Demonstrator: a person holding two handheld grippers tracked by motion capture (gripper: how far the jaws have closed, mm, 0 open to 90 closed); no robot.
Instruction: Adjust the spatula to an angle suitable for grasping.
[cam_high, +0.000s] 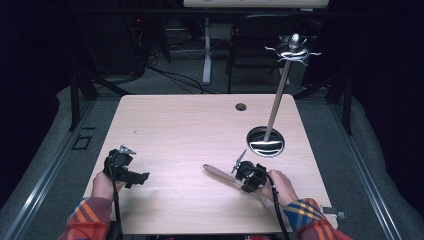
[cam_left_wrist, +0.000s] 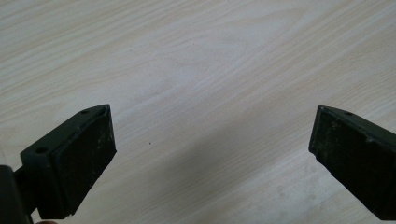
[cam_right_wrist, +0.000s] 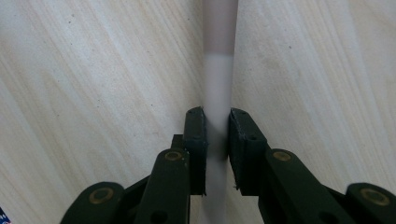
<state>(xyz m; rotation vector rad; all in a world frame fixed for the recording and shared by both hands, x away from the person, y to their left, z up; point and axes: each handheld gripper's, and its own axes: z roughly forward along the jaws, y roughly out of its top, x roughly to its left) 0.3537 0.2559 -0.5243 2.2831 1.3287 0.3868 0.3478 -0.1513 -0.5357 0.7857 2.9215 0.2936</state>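
A long utensil (cam_high: 215, 171) with a pale handle (cam_right_wrist: 218, 46) lies flat on the wooden table (cam_high: 190, 125), at the front right. My right gripper (cam_high: 236, 176) (cam_right_wrist: 216, 114) is shut on that handle, pointing along it, with both pads pressed against its sides. The utensil's far end is rounded and sits to the upper left of the gripper. Near the table's front left, my left gripper (cam_high: 140, 177) (cam_left_wrist: 212, 135) hangs low over bare wood, its jaws wide open with nothing between them.
A rack stands at the back right: a round metal base (cam_high: 265, 141), a slanted wooden pole (cam_high: 277, 97) and metal hooks (cam_high: 292, 50) at the top. A small cable hole (cam_high: 241, 106) lies near the far edge. Dark floor and cables surround the table.
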